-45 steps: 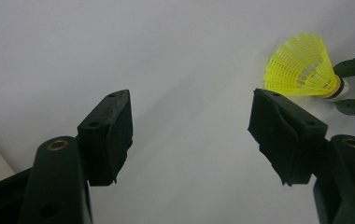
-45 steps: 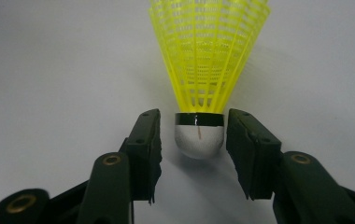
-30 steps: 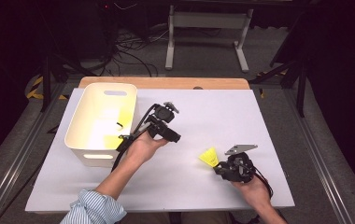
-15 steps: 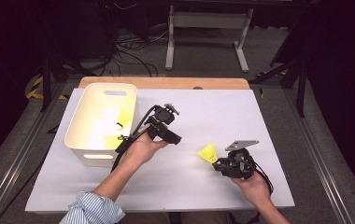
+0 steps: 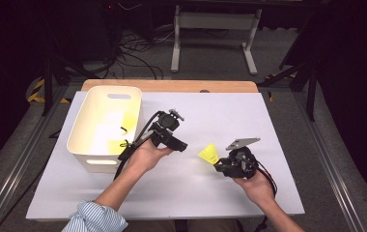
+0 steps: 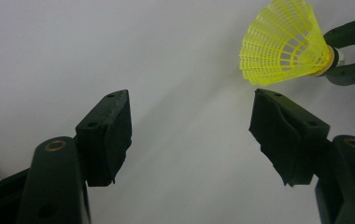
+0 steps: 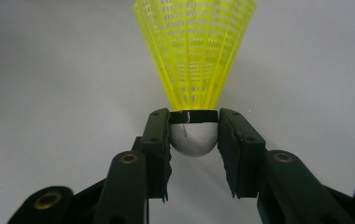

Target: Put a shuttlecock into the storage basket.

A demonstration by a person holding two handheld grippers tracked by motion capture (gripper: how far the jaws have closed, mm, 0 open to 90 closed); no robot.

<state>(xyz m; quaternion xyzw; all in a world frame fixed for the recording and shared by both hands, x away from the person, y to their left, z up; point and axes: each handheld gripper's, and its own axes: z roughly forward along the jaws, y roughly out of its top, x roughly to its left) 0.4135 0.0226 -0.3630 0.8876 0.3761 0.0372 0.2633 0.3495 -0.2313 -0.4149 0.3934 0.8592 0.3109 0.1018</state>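
Above the white table [image 5: 288,145], a yellow shuttlecock [image 7: 194,51] is clamped by its cork in the right gripper [image 7: 193,133]; the left gripper [image 6: 189,135] is held wide open, empty.

tongs [image 7: 194,130]: clamped on shuttlecock [image 7: 194,56] cork | skirt: yellow, pointing away | table [image 7: 49,70]: white

White table [image 5: 181,193] bearing cream basket [image 5: 87,142]

free: bare table [image 5: 278,125] btwn tools | block: bin [image 5: 105,126] far left
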